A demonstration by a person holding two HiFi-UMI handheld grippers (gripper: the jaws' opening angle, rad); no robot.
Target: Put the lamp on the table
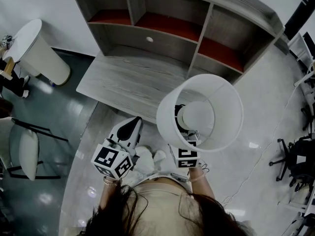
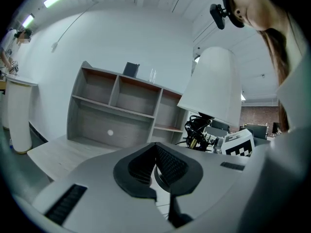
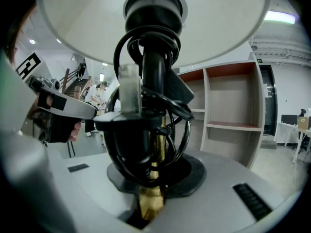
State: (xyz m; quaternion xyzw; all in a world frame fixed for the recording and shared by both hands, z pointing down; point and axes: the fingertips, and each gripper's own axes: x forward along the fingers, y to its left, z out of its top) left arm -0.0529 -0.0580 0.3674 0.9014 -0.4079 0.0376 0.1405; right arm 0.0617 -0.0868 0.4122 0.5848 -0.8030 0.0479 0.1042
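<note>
I hold a lamp upright in the air in front of the grey desk point(image 1: 128, 85). Its white shade point(image 1: 202, 113) hides most of my right gripper point(image 1: 186, 144) in the head view. In the right gripper view the jaws are shut on the lamp's brass stem point(image 3: 150, 198), with black cord point(image 3: 141, 144) coiled round it under the shade point(image 3: 146, 18). My left gripper point(image 1: 129, 130) is beside the lamp, to its left, jaws shut and holding nothing. The left gripper view shows its black pads point(image 2: 158, 166) together, with the shade point(image 2: 214, 86) at the right.
The desk carries a shelf unit point(image 1: 167, 21) with red-lined compartments at its back. A white pedestal point(image 1: 37, 50) stands at far left and a chair point(image 1: 27, 149) lower left. Office chairs point(image 1: 295, 156) and a cable lie on the floor at right.
</note>
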